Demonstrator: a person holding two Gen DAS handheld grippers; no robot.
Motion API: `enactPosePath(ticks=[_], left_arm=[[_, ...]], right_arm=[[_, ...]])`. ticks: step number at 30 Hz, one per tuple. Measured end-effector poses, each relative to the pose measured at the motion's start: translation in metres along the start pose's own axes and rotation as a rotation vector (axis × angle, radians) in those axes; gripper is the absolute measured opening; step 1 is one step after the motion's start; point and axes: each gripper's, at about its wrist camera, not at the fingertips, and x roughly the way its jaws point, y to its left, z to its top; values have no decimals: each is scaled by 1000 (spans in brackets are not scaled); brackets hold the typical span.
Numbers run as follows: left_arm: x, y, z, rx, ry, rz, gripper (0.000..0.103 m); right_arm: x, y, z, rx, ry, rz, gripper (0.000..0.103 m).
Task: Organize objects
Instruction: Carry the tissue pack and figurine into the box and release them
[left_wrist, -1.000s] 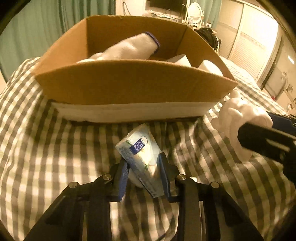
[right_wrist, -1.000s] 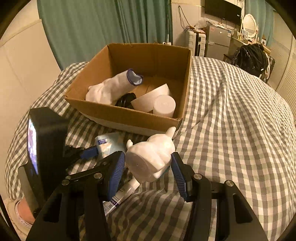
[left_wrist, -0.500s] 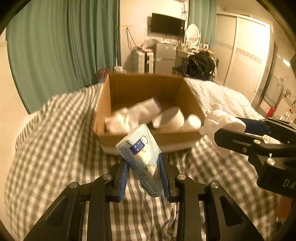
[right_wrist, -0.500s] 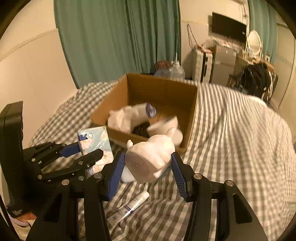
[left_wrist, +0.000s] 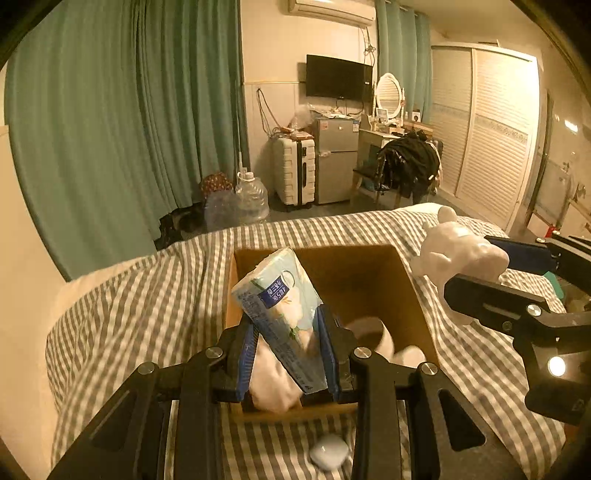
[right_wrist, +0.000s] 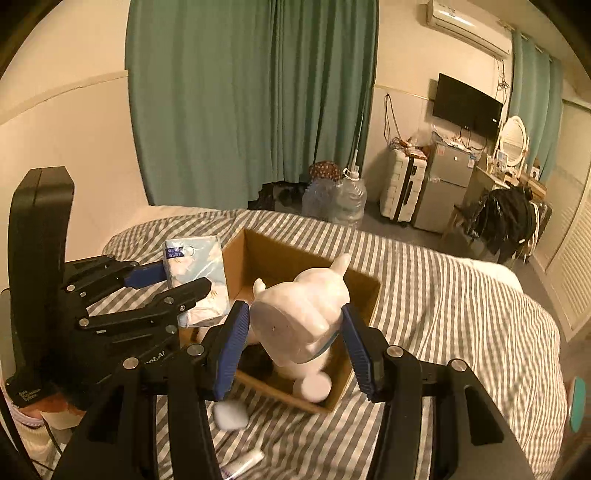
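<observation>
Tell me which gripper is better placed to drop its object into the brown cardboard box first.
Left, probably. The left gripper holds the pale blue tissue pack directly over the brown cardboard box; the right gripper's white animal figurine appears beside it.

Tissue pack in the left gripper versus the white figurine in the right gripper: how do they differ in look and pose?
The tissue pack is a flat-sided, soft printed packet with a blue label; the white figurine is plain, rounded and glossy, with ears.
The tissue pack tilts with its label end up; the figurine shows its flat base to the right wrist camera.
Both are clamped, in the left gripper and right gripper, above the cardboard box.
</observation>
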Motion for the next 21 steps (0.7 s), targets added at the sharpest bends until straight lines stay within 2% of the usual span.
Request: enactPosePath(ticks=[6, 11, 15, 21], left_arm=[[42, 2, 20, 40, 27, 28, 32], [78, 2, 11, 60, 82, 28, 32], [102, 2, -5, 73, 133, 27, 32], [112, -2, -14, 97, 151, 19, 32]], right_arm=[[36, -11, 24, -11, 26, 0, 51], [78, -27, 32, 11, 81, 11, 51], [114, -37, 21, 47, 153, 45, 51], [146, -47, 1, 89, 230, 76, 51]])
